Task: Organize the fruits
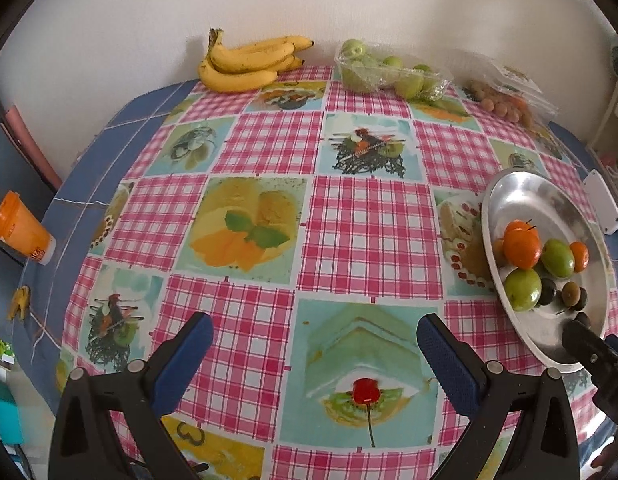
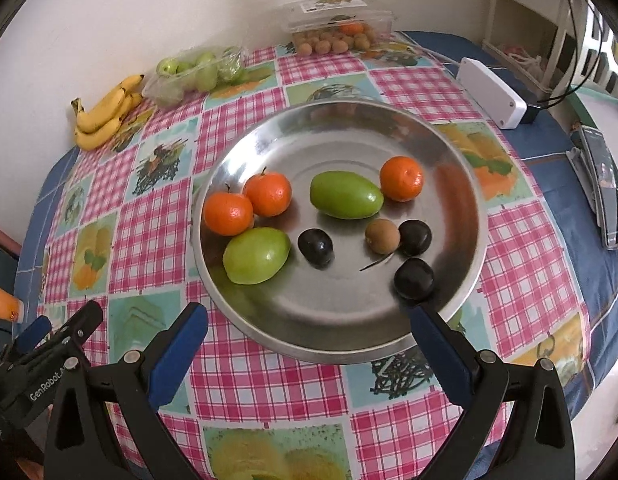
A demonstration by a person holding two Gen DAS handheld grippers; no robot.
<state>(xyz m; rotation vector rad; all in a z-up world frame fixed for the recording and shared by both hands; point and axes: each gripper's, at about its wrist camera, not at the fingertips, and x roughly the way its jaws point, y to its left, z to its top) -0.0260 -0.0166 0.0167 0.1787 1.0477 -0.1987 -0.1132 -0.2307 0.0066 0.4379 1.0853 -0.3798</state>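
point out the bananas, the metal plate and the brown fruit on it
bananas [image 1: 245, 65]: left wrist view, middle of the bunch
metal plate [image 2: 341, 128]: right wrist view, bare far inner wall
brown fruit [image 2: 382, 235]: right wrist view, centre of its skin

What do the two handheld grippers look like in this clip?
Both the left gripper and right gripper have black plastic frames with silver pivot bolts and blue textured pads. White "GenRobot" lettering marks the left one, seen from the right wrist.
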